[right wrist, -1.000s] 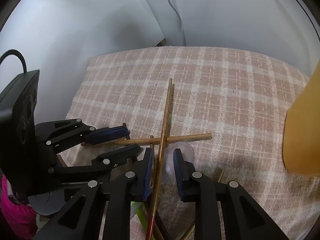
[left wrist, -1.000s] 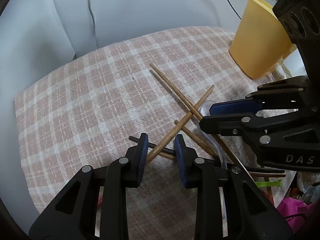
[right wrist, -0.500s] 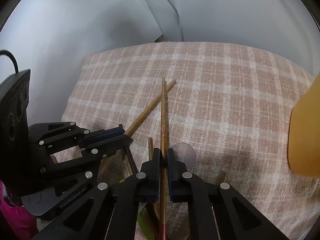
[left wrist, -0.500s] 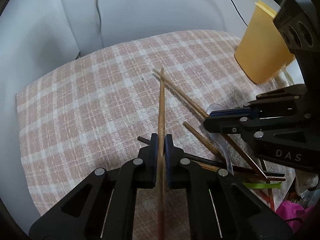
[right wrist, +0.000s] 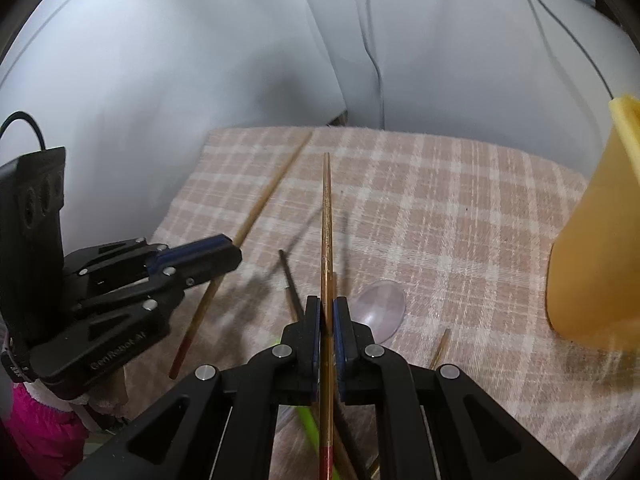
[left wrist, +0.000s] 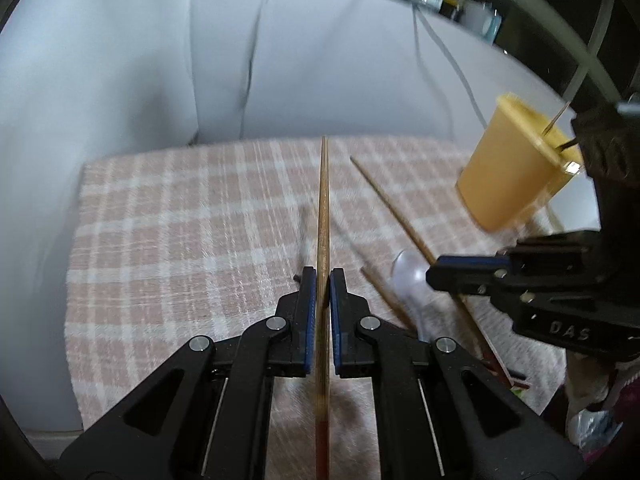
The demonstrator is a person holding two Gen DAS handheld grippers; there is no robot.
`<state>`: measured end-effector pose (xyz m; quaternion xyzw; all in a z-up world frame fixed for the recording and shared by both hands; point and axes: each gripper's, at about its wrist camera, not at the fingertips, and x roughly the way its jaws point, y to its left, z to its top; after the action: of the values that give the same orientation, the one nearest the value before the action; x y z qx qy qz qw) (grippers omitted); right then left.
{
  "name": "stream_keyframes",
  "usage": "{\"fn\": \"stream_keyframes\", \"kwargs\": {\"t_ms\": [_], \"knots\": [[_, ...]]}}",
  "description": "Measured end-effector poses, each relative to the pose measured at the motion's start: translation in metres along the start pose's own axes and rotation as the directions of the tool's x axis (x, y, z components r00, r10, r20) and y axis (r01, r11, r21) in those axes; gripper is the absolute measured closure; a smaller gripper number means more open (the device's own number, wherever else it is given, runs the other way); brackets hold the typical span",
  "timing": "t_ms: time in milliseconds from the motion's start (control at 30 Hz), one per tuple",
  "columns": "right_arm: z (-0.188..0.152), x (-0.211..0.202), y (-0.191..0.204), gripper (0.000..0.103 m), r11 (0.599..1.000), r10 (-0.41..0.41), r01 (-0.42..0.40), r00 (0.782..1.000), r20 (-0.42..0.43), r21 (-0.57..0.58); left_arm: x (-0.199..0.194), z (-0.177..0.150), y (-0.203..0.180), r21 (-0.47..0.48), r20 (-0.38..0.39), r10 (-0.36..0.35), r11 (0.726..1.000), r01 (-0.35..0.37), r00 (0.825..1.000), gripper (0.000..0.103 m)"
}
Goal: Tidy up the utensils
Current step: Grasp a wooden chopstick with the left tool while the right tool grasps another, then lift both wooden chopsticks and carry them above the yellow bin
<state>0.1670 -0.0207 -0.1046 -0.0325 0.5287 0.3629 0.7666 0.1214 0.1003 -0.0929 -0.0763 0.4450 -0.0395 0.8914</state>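
Overhanging cloth (left wrist: 168, 216) edge: gripped chopstick (left wrist: 323, 208)

Right tool (right wrist: 328, 312) pinches a wooden chopstick (right wrist: 327, 216); left tool (right wrist: 216, 254) grips another chopstick (right wrist: 260, 204).

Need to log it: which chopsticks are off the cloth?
Two: one in the left gripper, one in the right gripper. The black chopstick lies loose.

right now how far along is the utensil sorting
Done: thin utensil tips already stick out of the yellow cup. In hand: the left hand-held gripper and right hand-held gripper each clamp a chopstick. Left: a clear spoon, a dark stick and other sticks lie on the cloth.
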Motion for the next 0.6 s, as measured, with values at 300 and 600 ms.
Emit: {"fn": "stream_keyframes", "kwargs": {"t_ms": [300,600], "knots": [[-0.026,-0.06,0.009,0.099,0.999,-0.003,0.009,0.992,0.127,-0.047,-0.07,-0.013,-0.026,-0.031,0.239,0.028,0.999,-0.021,0.971,0.099],[-0.046,-0.114,-0.001,0.099,0.998,-0.019,0.03,0.974,0.227,-0.046,-0.096,-0.005,-0.069,0.022,0.346,-0.002,1.0,-0.006,0.938,0.099]]}}
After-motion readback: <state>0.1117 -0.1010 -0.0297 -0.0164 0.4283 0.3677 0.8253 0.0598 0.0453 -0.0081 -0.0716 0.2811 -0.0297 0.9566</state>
